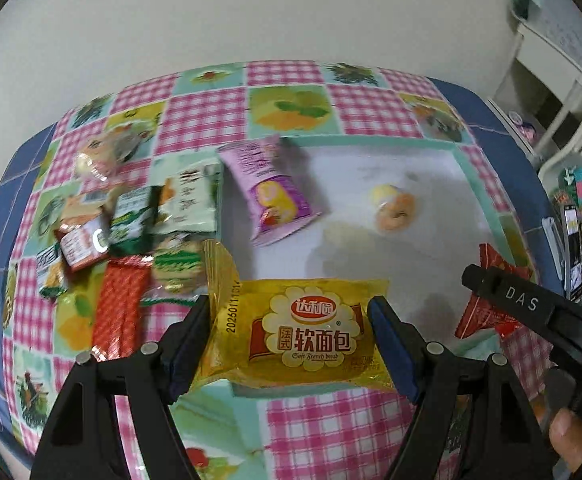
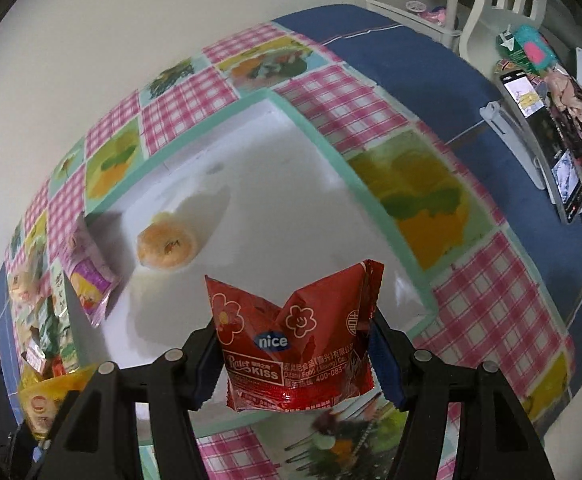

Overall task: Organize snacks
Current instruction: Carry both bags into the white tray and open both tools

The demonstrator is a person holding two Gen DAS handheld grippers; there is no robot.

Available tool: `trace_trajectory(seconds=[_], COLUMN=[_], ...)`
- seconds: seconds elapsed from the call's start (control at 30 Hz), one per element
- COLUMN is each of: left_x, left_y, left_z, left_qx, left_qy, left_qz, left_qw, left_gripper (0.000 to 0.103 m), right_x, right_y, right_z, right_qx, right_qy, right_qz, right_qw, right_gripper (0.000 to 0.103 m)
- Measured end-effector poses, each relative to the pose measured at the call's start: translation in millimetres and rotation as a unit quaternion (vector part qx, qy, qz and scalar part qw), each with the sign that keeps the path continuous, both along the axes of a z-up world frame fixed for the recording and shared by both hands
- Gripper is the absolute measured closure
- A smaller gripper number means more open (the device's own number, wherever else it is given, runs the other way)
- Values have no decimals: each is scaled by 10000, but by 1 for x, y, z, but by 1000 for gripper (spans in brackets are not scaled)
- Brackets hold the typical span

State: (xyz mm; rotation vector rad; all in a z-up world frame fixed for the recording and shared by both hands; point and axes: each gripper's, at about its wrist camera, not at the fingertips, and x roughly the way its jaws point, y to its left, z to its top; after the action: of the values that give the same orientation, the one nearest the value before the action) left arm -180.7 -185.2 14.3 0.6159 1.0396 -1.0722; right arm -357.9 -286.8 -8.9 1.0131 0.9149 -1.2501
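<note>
Gripping a yellow bread packet (image 1: 291,336) between its pads, the left gripper (image 1: 291,344) hangs over the white tray (image 1: 391,168) on the checkered tabletop (image 1: 207,112). The right gripper (image 2: 295,356) clamps a red snack packet (image 2: 295,336) above the same tray, where a purple packet (image 1: 269,190) and a wrapped bun (image 2: 167,246) lie.

I see the tray (image 1: 375,168) mid-desk (image 1: 207,116); pouch (image 1: 269,188) and round pastry (image 1: 395,206) lie in it, snack pile (image 1: 127,224) left of it, phone stand (image 2: 531,148) far right.
</note>
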Motion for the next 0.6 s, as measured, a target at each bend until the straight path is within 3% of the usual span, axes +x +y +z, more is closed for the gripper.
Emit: trace_trajectory(seconds=[0.37,0.6], left_x=[-8,-2], left_y=[-18,-19], left_z=[-38,-51], left_qx=[309,461], left_qy=[-325,-181], left_qz=[-208,-129], left_qw=[9988,9987], left_gripper=[24,21], right_x=[27,32], right_y=[1,1], right_z=[-22,-35], right_qx=[51,158], right_qy=[233,299], right_qz=[547,614], right_qw=[9982,9975], right_gripper=[36,34])
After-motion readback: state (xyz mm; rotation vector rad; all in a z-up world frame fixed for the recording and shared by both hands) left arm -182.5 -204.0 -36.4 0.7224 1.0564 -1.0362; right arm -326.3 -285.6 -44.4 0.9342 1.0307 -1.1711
